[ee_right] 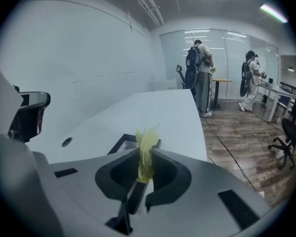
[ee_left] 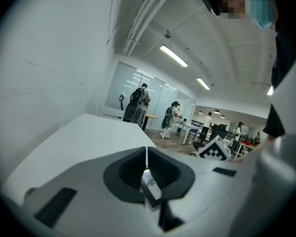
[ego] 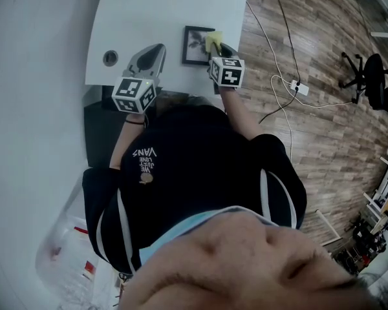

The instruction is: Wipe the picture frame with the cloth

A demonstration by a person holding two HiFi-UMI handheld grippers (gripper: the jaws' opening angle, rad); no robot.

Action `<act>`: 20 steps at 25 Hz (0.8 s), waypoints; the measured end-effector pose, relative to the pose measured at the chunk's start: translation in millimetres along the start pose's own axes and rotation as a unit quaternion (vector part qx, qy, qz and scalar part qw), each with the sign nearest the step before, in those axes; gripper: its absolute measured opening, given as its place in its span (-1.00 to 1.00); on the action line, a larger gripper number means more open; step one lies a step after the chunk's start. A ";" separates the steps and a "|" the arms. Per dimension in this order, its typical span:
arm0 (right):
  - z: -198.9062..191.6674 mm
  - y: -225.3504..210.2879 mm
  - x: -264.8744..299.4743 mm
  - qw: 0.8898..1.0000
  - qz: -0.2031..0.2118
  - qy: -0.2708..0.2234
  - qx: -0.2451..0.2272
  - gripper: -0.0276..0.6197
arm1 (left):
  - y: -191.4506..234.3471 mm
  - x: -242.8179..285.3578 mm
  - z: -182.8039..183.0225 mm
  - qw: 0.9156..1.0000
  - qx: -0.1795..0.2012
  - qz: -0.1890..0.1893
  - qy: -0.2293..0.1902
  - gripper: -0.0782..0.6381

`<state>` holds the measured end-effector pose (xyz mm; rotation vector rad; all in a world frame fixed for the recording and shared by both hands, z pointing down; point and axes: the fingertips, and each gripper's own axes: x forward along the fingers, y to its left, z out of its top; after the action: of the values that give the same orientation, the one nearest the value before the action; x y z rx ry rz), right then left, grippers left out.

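A small black picture frame (ego: 195, 45) lies flat on the white table (ego: 161, 5), near its front edge. My right gripper (ego: 218, 44) is shut on a yellow cloth (ego: 213, 41), which sits over the frame's right edge. In the right gripper view the cloth (ee_right: 146, 154) sticks up between the shut jaws, with the frame (ee_right: 119, 143) just beyond them. My left gripper (ego: 158, 47) rests on the table left of the frame, apart from it. Its jaws (ee_left: 147, 157) are shut with nothing held.
A round cable hole (ego: 110, 57) lies in the table left of the left gripper. The table's right edge drops to a wooden floor with cables and a power strip (ego: 300, 88). An office chair (ego: 368, 76) stands further right. People stand far off (ee_right: 201, 73).
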<state>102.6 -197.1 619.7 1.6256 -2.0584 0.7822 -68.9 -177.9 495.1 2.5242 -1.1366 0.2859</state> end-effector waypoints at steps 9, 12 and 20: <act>2.0 48.5 11.7 0.999 0.047 0.005 -0.025 -0.77 | 17.1 -33.1 -6.9 0.999 -0.012 0.042 -0.006 -0.73; 2.0 64.0 14.1 0.998 0.062 0.006 -0.030 -0.77 | 21.3 -44.0 -7.9 0.998 -0.014 0.054 -0.008 -0.73; -3.6 92.3 20.2 0.995 0.092 0.011 -0.036 -0.77 | 26.3 -63.7 -9.9 0.997 -0.013 0.078 -0.008 -0.73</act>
<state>8.1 -194.4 618.4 1.3980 -2.2161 0.7729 -130.9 -146.7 489.8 2.4226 -1.3370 0.2898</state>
